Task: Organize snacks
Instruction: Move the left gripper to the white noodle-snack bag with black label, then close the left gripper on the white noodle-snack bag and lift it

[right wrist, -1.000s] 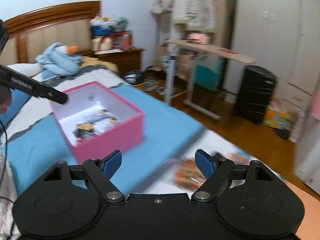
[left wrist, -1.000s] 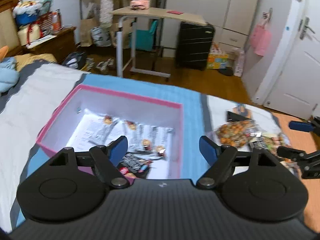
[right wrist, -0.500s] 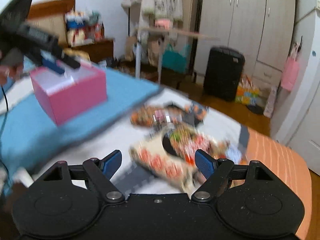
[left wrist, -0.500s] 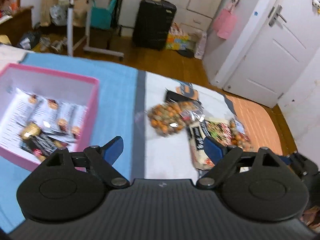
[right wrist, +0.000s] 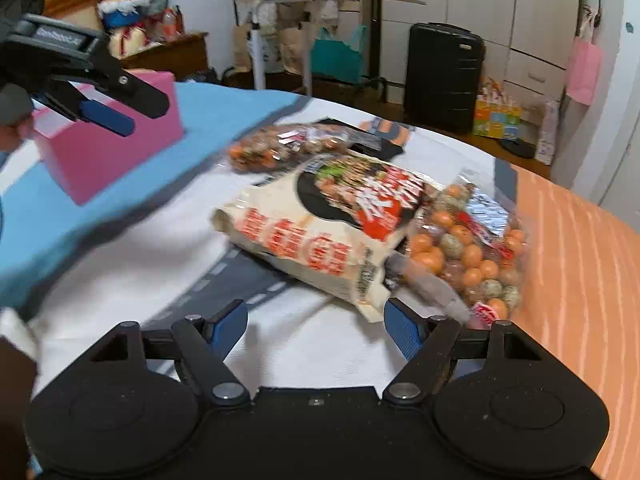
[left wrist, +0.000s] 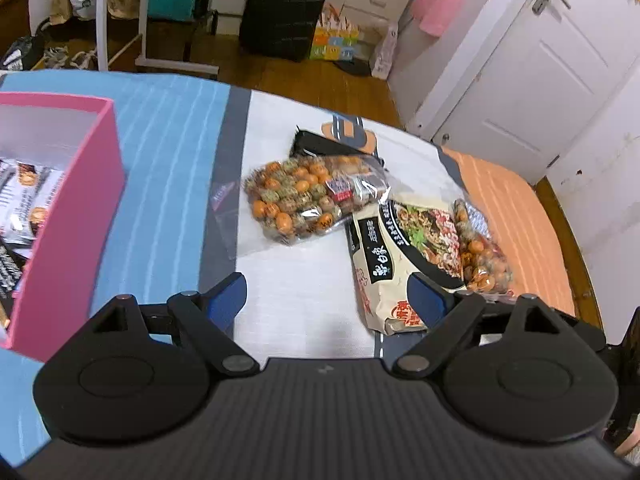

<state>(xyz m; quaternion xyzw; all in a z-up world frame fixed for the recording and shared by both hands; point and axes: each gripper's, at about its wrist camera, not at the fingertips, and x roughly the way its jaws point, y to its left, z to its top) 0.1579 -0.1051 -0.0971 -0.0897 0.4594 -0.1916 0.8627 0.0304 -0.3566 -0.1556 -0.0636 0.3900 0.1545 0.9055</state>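
Bedroom clutter aside, the bed's white sheet gives me room: both my left gripper and right gripper hover with fingers spread, empty. I judge the pick comes next: the cream noodle packet, right of the pink cardboard box, overlaps a clear bag of orange sweets near the bed's foot edge.

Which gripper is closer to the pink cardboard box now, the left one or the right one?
Left. The left gripper hangs just beside the pink cardboard box, jaws open. The right gripper is farther off, open, facing the cream noodle packet.
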